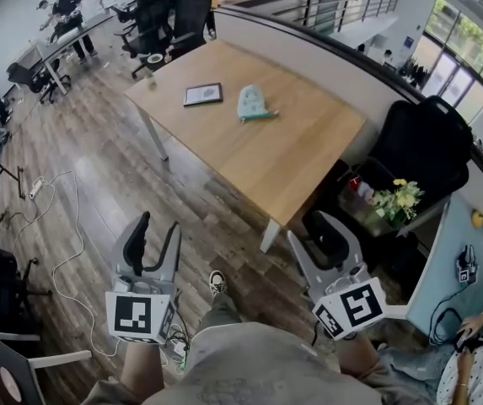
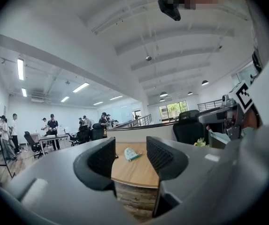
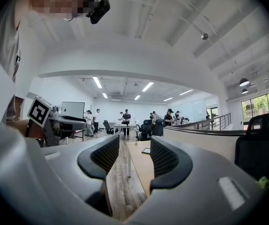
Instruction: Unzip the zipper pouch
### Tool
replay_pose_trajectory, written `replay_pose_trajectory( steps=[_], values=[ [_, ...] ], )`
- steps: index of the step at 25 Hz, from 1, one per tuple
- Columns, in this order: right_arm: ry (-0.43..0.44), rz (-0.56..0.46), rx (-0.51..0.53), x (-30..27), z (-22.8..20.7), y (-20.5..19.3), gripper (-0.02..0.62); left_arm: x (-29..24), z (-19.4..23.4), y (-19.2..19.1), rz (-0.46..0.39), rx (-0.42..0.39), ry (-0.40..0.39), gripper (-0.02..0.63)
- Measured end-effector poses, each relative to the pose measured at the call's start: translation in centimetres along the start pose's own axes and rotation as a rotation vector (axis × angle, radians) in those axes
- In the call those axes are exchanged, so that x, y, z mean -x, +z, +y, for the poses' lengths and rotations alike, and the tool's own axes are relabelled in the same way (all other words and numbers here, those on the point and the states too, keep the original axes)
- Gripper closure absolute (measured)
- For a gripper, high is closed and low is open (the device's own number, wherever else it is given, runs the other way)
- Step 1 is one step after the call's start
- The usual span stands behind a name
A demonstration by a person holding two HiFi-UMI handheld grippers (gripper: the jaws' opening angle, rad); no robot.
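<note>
Pale mint-green pouch (image 1: 252,102). Light honey-coloured wood table (image 1: 308,154). Dark brown plank floor (image 1: 89,167). Grey left gripper (image 1: 158,223) and right gripper (image 1: 311,226), with black ribbed pads (image 2: 101,159) and black-and-white square markers. Black chair (image 1: 422,154). Yellow flowers (image 1: 399,197).

The head view looks steeply down from the person's head. The left gripper (image 1: 158,226) and right gripper (image 1: 311,229) sit at its lower edge, and the wooden table (image 1: 300,159) lies well ahead. Each gripper view sits just behind its own jaws, low and tilted slightly upward, so the ceiling fills its upper half. The left gripper view faces the table's near end, while the right gripper view looks along the table's side. All three views share the table, seen from well away.
</note>
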State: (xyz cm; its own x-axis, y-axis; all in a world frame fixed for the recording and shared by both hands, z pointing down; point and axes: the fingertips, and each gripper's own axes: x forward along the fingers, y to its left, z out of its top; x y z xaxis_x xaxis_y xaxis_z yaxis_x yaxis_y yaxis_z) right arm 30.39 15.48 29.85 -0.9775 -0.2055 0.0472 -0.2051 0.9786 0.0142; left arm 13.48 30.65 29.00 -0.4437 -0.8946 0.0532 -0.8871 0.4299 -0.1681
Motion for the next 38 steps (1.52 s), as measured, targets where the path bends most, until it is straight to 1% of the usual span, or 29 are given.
replay_pose_trajectory(
  steps=[2, 5, 12, 15, 19, 25, 30, 36, 38],
  values=[
    [-0.007, 0.011, -0.001, -3.0, -0.1, 0.2, 0.405, -2.0, 2.1, -0.3, 0.018, -0.002, -0.010, 0.407],
    [-0.018, 0.025, -0.002, -7.4, -0.4, 0.4, 0.405, -5.0, 5.3, -0.6, 0.020, 0.000, -0.030, 0.407],
    [-0.076, 0.067, -0.006, -17.2, -1.2, 0.7, 0.405, -11.5, 13.0, -1.4, 0.031, -0.011, -0.078, 0.407],
    [-0.103, 0.083, -0.012, -20.3, -1.5, 0.3, 0.405, -13.7, 15.7, -1.8, 0.032, -0.022, -0.092, 0.407],
    [-0.126, 0.093, -0.022, -23.4, -1.5, -0.1, 0.405, -15.8, 19.1, -2.5, 0.041, -0.014, -0.091, 0.405],
    [-0.144, 0.122, -0.036, -26.3, -2.2, -1.5, 0.405, -18.5, 20.6, -3.7, 0.056, -0.013, -0.121, 0.404],
    [-0.181, 0.140, -0.061, -28.5, -4.5, -3.1, 0.405, -22.0, 20.3, -4.8, 0.069, -0.014, -0.171, 0.405],
    [-0.199, 0.171, -0.084, -32.5, -7.9, -4.6, 0.405, -28.4, 20.4, -5.5, 0.087, -0.041, -0.231, 0.405],
    [-0.202, 0.177, -0.089, -34.1, -9.5, -4.9, 0.405, -30.9, 20.3, -5.6, 0.103, -0.037, -0.244, 0.403]
  ],
)
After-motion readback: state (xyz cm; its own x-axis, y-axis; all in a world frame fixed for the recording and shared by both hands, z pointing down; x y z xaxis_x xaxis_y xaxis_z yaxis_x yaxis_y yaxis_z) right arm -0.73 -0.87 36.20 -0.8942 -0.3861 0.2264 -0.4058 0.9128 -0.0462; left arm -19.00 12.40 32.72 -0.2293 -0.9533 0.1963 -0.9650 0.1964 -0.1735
